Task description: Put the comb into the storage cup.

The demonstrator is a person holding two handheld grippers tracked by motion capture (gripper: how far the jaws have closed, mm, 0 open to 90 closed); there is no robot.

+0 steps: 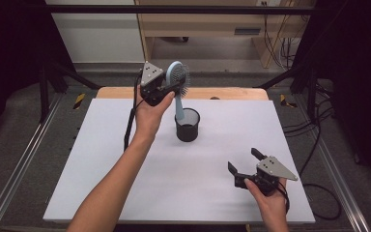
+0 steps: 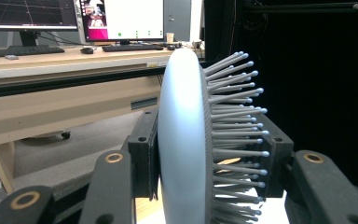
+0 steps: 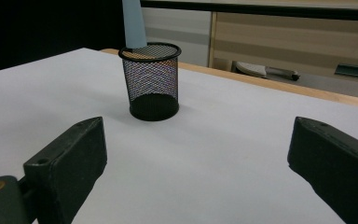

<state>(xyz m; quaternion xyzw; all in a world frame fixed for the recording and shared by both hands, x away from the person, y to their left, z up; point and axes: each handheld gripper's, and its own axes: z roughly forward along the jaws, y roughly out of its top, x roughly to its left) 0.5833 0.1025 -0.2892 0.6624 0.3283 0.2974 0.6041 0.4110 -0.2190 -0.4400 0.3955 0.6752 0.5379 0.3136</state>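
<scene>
A pale blue hairbrush (image 1: 177, 79) stands upright with its handle (image 3: 133, 23) down inside a black mesh cup (image 1: 187, 124) on the white table. My left gripper (image 1: 170, 89) is shut on the brush's head, one jaw on the smooth back and the other against the bristles (image 2: 233, 130). The brush head (image 2: 182, 140) rises between the jaws in the left gripper view. My right gripper (image 1: 244, 161) hovers low over the table's front right, open and holding nothing, with the mesh cup (image 3: 151, 81) ahead of it.
The white table (image 1: 125, 169) has a wooden strip along its far edge (image 1: 232, 93). Black frame rails run along both sides. A desk with monitors (image 2: 116, 21) stands behind in the left gripper view. Cables (image 1: 319, 145) lie on the floor at the right.
</scene>
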